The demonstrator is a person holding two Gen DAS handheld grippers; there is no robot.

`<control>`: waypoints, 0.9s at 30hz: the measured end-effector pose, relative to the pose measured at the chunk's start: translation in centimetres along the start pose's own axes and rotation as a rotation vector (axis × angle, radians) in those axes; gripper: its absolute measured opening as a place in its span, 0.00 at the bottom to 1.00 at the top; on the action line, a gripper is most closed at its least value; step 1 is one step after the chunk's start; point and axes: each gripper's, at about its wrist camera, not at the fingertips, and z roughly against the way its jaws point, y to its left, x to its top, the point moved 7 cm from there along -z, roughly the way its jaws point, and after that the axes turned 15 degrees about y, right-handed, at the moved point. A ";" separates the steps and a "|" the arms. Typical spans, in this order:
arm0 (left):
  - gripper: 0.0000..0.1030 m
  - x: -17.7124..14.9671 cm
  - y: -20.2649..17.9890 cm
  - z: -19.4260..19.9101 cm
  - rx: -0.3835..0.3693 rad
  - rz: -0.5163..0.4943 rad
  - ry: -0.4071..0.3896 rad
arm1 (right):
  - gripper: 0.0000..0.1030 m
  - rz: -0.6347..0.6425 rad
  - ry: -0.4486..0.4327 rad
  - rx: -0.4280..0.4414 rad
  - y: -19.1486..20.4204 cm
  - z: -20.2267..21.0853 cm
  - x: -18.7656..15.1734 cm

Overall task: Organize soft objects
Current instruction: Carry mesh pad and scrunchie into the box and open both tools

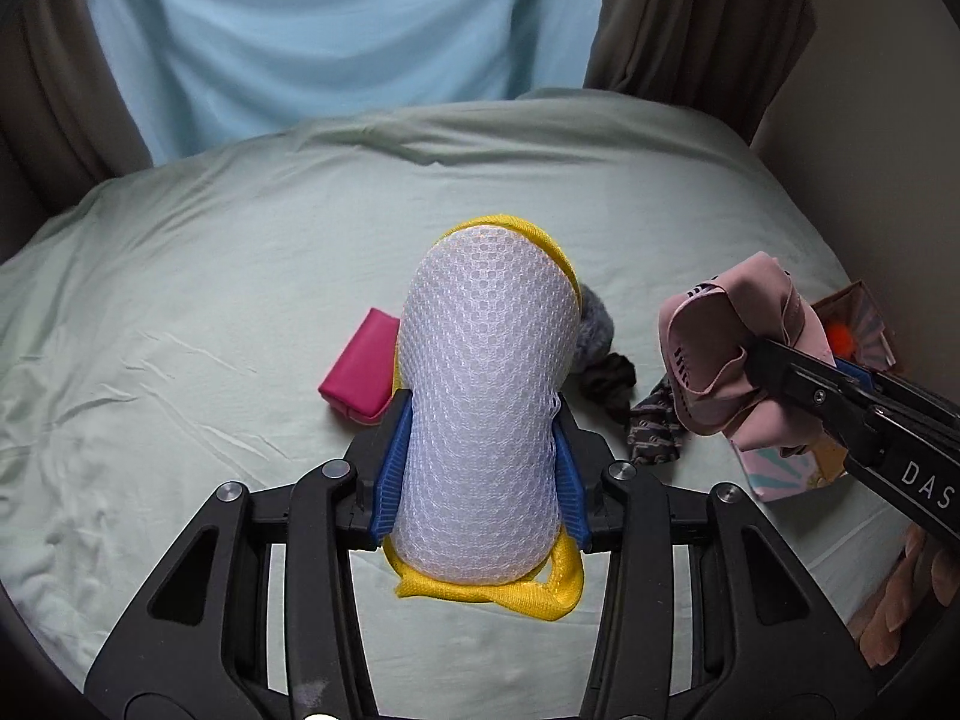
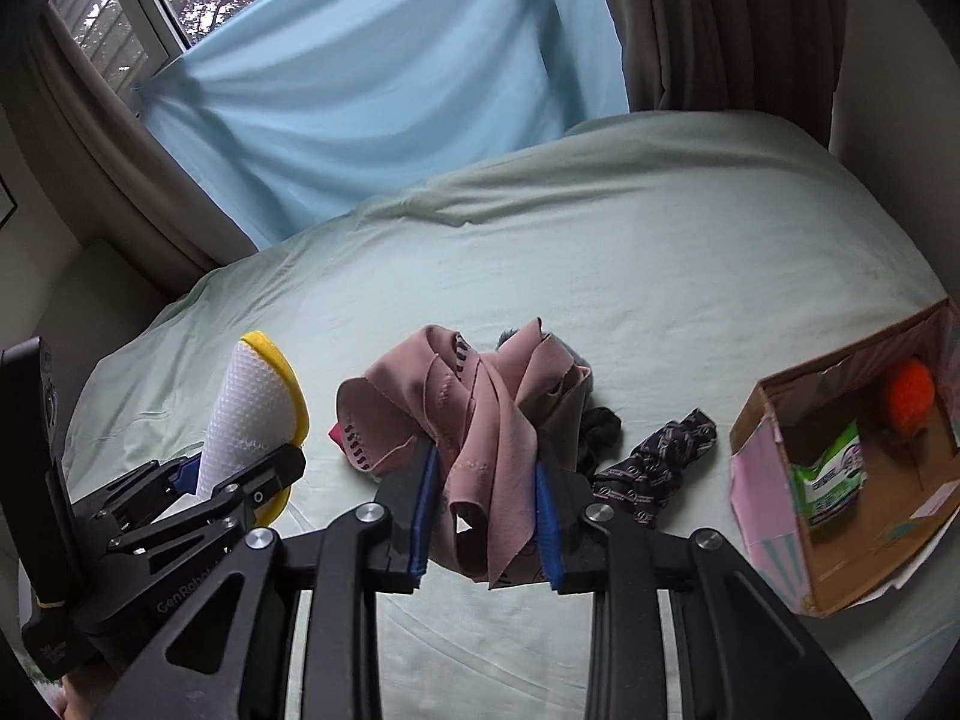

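Note:
My left gripper [image 1: 483,420] is shut on a white mesh and yellow sponge [image 1: 483,384], held upright above the bed; it also shows in the right wrist view [image 2: 252,402]. My right gripper [image 2: 486,456] is shut on a crumpled pink cloth [image 2: 480,396], lifted above the bed; the cloth also shows in the left wrist view [image 1: 720,348]. On the sheet lie a magenta pouch [image 1: 360,372], a grey fluffy item [image 1: 594,330], a black scrunchie [image 2: 600,429] and a dark patterned cloth [image 2: 660,468].
An open cardboard box [image 2: 774,396] stands on the bed at the right, holding an orange fluffy ball [image 2: 912,396] and a green-white packet [image 2: 831,474]. The pale green bed sheet [image 2: 600,240] spreads around. Blue fabric and brown curtains hang behind.

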 end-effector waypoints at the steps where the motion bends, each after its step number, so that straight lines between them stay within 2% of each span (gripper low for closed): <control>1: 0.38 0.0 -0.8 0.9 -0.001 0.007 -0.007 | 0.26 0.011 -0.006 0.001 -0.3 1.0 0.1; 8: 0.38 0.3 -8.3 5.5 -0.027 0.047 -0.055 | 0.26 0.066 -0.046 -0.005 -4.4 8.7 0.5; 15: 0.38 1.3 -18.4 6.6 -0.083 0.047 -0.072 | 0.26 0.066 -0.049 -0.055 -12.8 13.9 0.5; 21: 0.38 2.0 -27.1 3.8 -0.169 0.028 -0.003 | 0.26 0.040 -0.001 -0.141 -21.3 15.3 0.9; 27: 0.38 2.4 -33.6 -1.7 -0.212 -0.006 0.109 | 0.26 0.000 0.074 -0.189 -28.3 14.1 1.6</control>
